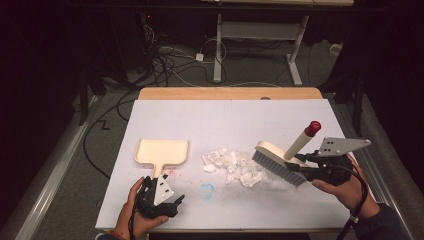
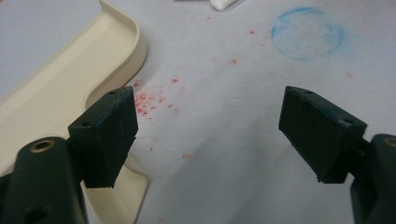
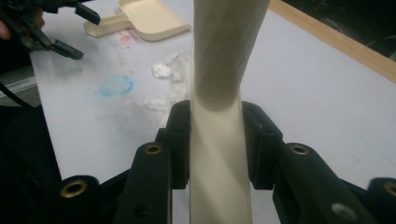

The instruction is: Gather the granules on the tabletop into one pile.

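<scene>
A cream dustpan [image 1: 162, 151] lies flat at the left of the white sheet, its short handle pointing toward me. Crumpled white paper scraps [image 1: 232, 164] are heaped in the middle. My right gripper [image 1: 304, 162] is shut on the cream handle [image 3: 224, 70] of a hand brush, whose grey bristles [image 1: 277, 167] hang just right of the scraps and whose red tip [image 1: 313, 128] points up and away. My left gripper [image 1: 169, 192] stands open low over the sheet beside the dustpan handle [image 2: 70, 79], with nothing between its jaws [image 2: 210, 126].
A blue chalk ring [image 1: 206, 190] and red specks [image 2: 149, 100] mark the sheet between the dustpan and the front edge. A wooden table edge [image 1: 230, 93] runs along the back. Cables [image 1: 165, 65] and another table's legs lie on the floor beyond.
</scene>
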A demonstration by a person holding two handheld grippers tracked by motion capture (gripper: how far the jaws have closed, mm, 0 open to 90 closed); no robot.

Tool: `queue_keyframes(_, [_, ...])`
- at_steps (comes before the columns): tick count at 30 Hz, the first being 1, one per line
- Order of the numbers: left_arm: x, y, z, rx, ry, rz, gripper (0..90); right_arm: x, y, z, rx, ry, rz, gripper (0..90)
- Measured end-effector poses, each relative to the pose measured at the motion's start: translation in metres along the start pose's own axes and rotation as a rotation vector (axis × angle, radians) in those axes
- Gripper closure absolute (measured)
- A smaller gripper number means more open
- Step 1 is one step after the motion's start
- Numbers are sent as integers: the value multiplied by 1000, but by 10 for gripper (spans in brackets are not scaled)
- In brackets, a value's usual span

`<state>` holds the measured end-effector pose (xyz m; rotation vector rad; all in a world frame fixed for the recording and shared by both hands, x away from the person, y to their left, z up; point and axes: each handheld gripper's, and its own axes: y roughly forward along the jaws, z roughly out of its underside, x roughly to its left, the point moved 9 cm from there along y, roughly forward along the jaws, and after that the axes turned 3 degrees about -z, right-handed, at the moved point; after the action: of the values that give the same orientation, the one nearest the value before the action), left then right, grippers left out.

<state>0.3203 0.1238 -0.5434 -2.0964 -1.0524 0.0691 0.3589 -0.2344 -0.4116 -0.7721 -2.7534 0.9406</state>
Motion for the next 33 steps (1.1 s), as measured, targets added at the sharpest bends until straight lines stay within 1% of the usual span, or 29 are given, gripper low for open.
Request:
queue_keyframes(2, [-1, 1, 0, 4, 2, 2, 190, -4, 3, 11, 28, 16, 9, 685])
queue_keyframes(3, [-1, 1, -1, 5, 5, 3, 190, -6, 7, 16, 41, 20, 17, 684])
queue_keyframes(5, [-1, 2, -1, 6, 6, 5, 190, -10, 15, 26, 70, 29, 17, 684])
queue_keyframes(7, [-2, 2, -1, 11, 14, 5, 190, -17, 22, 34, 93, 55, 25, 684])
queue_keyframes(9, [-1, 2, 0, 12, 14, 5, 190, -23, 25, 38, 112, 59, 55, 684])
queue_keyframes(10, [-1, 3, 0, 11, 10, 7, 190, -25, 24, 39, 112, 64, 63, 685])
queue_keyframes(12, [-1, 3, 0, 10, 7, 7, 190, -24, 21, 33, 64, 79, 40, 685])
queue_keyframes(14, [0, 3, 1, 14, 11, 7, 190, -23, 16, 25, 8, 94, 29, 684])
queue_keyframes(17, [0, 2, 1, 14, 9, 4, 189, -19, 8, 14, -60, 94, 16, 685])
queue_keyframes(18, [0, 2, 1, 11, 8, 3, 190, -18, 6, 12, -75, 91, 16, 685])
queue_keyframes(20, [0, 1, 1, 10, 6, 1, 190, -16, 2, 9, -77, 78, 20, 685])
queue_keyframes(22, [0, 1, 1, 12, 7, -1, 190, -17, 0, 10, -67, 61, 50, 684])
queue_keyframes(24, [0, 2, 1, 14, 5, -1, 190, -18, -1, 12, -59, 74, 46, 684])
queue_keyframes(25, [0, 2, 1, 15, 6, -1, 190, -19, 0, 14, -51, 78, 53, 684])
queue_keyframes(26, [0, 1, 1, 15, 5, -1, 190, -21, 1, 17, -36, 81, 62, 684])
queue_keyframes(27, [0, 2, 1, 14, 4, 0, 190, -23, 2, 23, -10, 84, 74, 685])
queue_keyframes(29, [0, 2, 2, 15, 5, 2, 190, -31, 5, 35, 34, 90, 121, 684])
queue_keyframes(31, [0, 2, 1, 14, 2, 1, 190, -38, 8, 46, 61, 118, 137, 685])
queue_keyframes(32, [0, 2, 1, 15, 5, 1, 190, -42, 10, 50, 70, 125, 156, 685])
queue_keyframes(33, [-1, 2, 1, 15, 7, 2, 190, -45, 12, 53, 87, 114, 182, 684])
